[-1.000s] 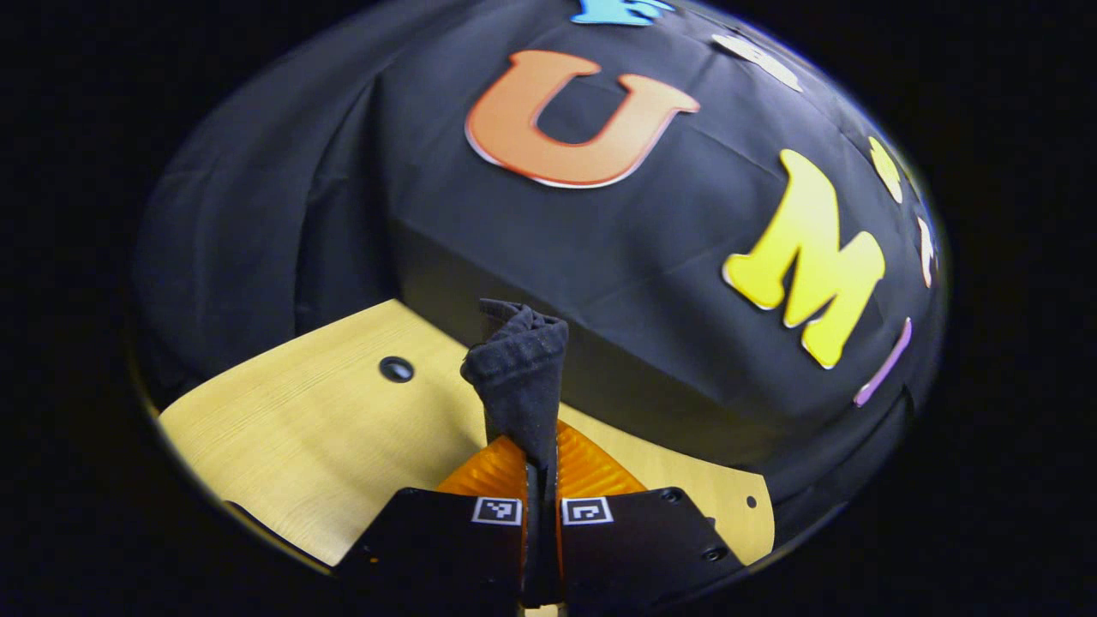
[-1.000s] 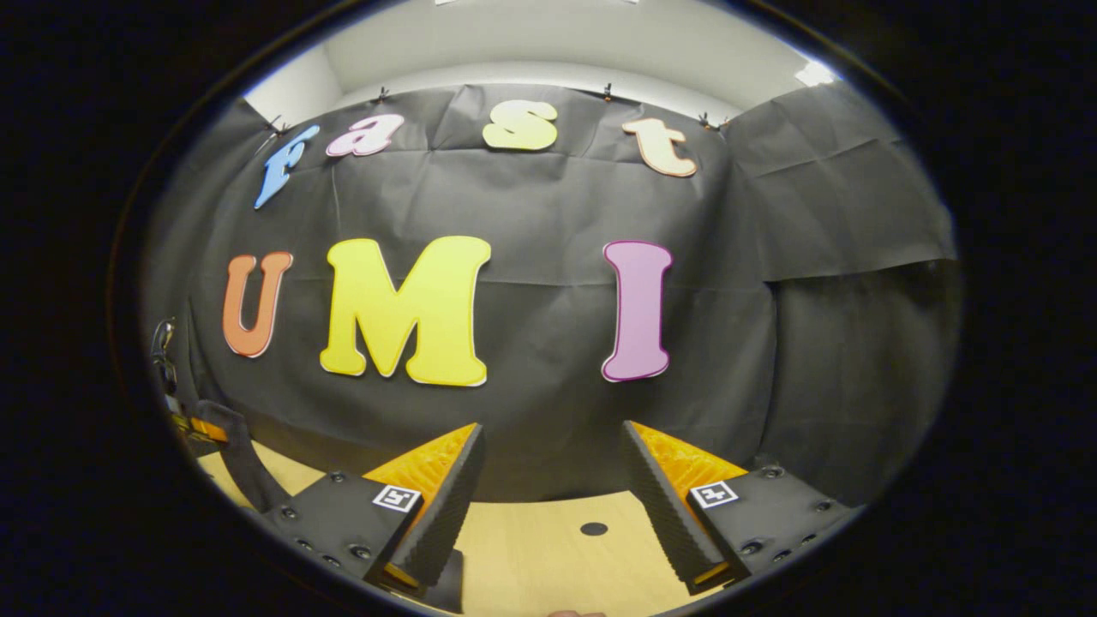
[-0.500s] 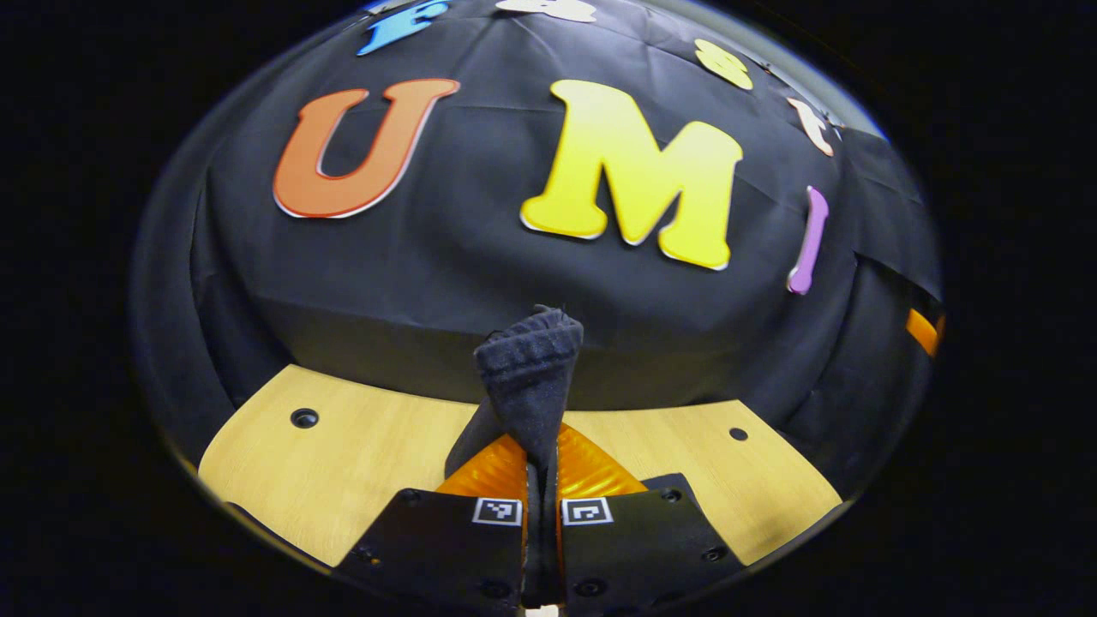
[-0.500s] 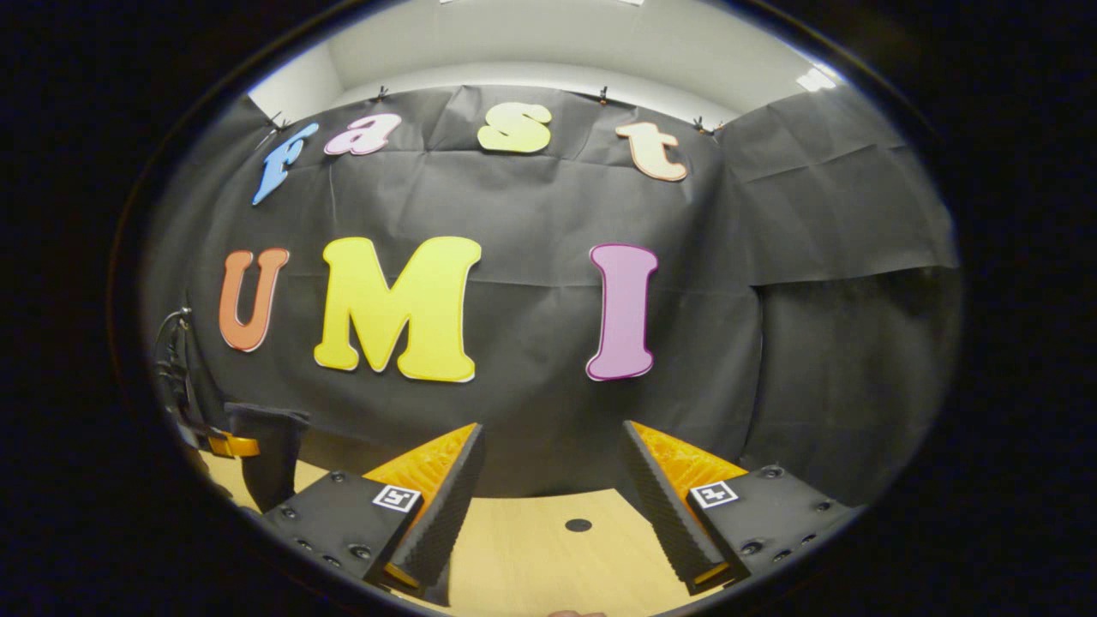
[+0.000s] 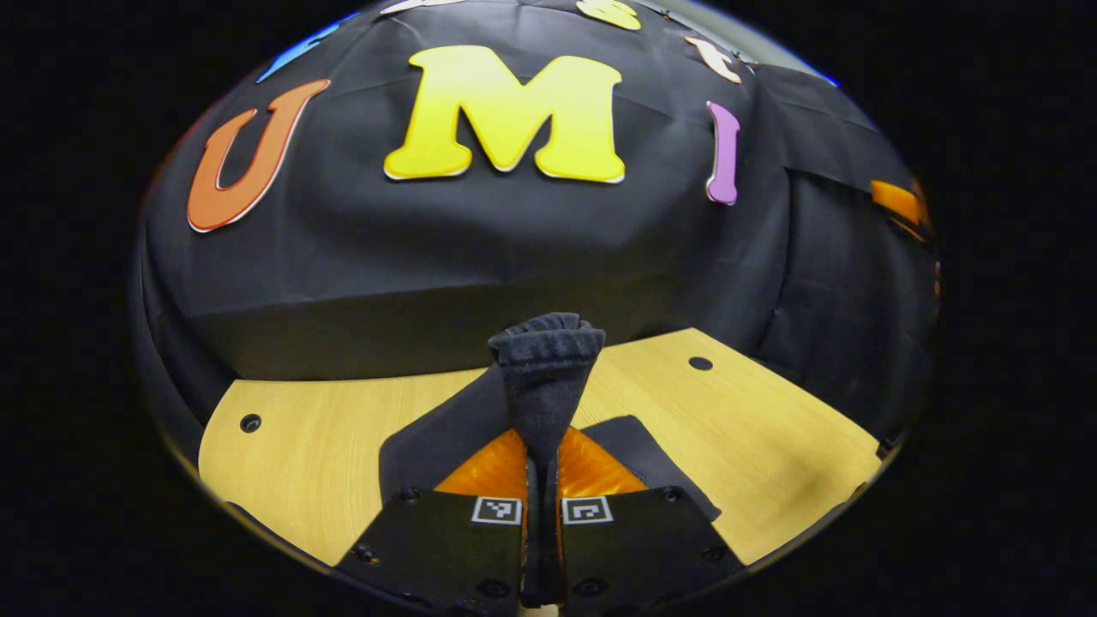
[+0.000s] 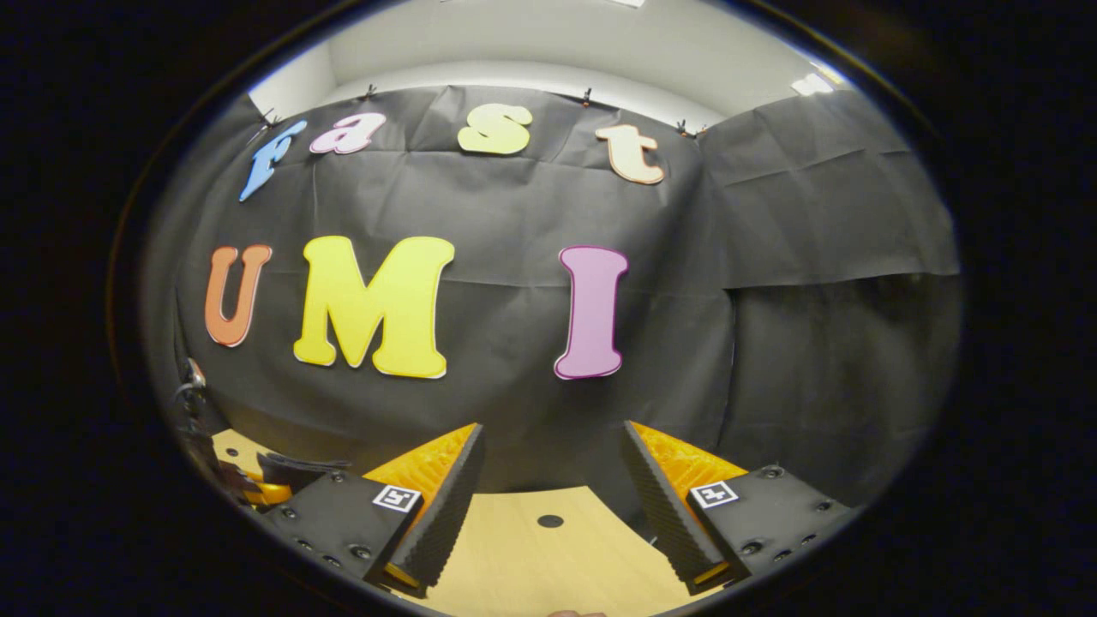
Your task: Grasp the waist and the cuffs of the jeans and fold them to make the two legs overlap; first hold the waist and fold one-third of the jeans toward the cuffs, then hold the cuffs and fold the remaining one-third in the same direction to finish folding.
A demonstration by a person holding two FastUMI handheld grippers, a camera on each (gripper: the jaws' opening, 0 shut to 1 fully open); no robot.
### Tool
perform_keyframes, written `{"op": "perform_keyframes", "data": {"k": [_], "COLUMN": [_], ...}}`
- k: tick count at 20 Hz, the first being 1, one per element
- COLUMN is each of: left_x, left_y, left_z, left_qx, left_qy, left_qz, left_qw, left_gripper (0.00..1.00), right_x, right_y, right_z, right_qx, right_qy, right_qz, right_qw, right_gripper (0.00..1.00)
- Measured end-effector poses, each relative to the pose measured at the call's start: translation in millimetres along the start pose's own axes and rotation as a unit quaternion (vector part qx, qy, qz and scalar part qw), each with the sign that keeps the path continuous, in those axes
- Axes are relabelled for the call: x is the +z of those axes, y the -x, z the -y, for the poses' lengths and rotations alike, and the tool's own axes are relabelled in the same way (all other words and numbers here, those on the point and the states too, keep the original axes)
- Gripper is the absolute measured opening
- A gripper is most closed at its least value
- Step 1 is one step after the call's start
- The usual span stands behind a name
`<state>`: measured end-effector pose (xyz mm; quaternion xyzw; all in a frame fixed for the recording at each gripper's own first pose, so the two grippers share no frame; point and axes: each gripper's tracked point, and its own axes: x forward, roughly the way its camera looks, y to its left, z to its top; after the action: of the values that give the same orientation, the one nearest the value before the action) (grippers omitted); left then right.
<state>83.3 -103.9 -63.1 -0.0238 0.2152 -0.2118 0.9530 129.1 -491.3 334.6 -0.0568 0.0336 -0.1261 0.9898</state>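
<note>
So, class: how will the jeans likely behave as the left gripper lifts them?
Probably floppy: the jeans bunch above the shut left gripper and drape onto the table. Likely unslippery, since the thick fold sits pinched. The right gripper is open.

Each gripper [image 5: 542, 467] [image 6: 553, 506] has 2 black screwed plates with square coded markers and ribbed fingers [image 6: 446, 506].

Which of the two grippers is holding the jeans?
The left gripper: it is shut on a bunched fold of the dark jeans. The right gripper is open, with nothing between its fingers.
</note>
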Motion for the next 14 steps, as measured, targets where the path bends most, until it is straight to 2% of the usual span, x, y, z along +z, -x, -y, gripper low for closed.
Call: {"op": "perform_keyframes", "data": {"k": [5,10,12,13,14], "left_x": [-48.3,-60.1,-53.0,-52.0,-50.2], "left_y": [-12.6,-17.0,-14.0,-12.4,-12.0], "left_z": [28.6,31.6,38.8,42.8,45.5], "left_qx": [-0.016,-0.017,-0.022,-0.025,-0.021], "left_qy": [-0.036,-0.034,-0.039,-0.048,-0.062], "left_qz": [-0.042,-0.051,-0.034,-0.025,-0.015], "left_qw": [0.998,0.998,0.998,0.998,0.998], "left_gripper": [0.04,0.04,0.07,0.34,0.67], "right_x": [-1.9,-5.0,-5.7,-4.1,-4.0], "right_y": [7.2,9.6,10.8,11.7,11.7], "right_z": [16.9,22.1,19.9,20.1,19.4], "right_qx": [-0.015,-0.021,-0.018,-0.018,-0.018], "right_qy": [0.009,0.007,0.008,0.009,0.008], "right_qz": [-0.006,-0.010,-0.012,-0.011,-0.010], "right_qw": [1.000,1.000,1.000,1.000,1.000], "right_gripper": [0.98,0.98,0.98,0.98,0.97]}}
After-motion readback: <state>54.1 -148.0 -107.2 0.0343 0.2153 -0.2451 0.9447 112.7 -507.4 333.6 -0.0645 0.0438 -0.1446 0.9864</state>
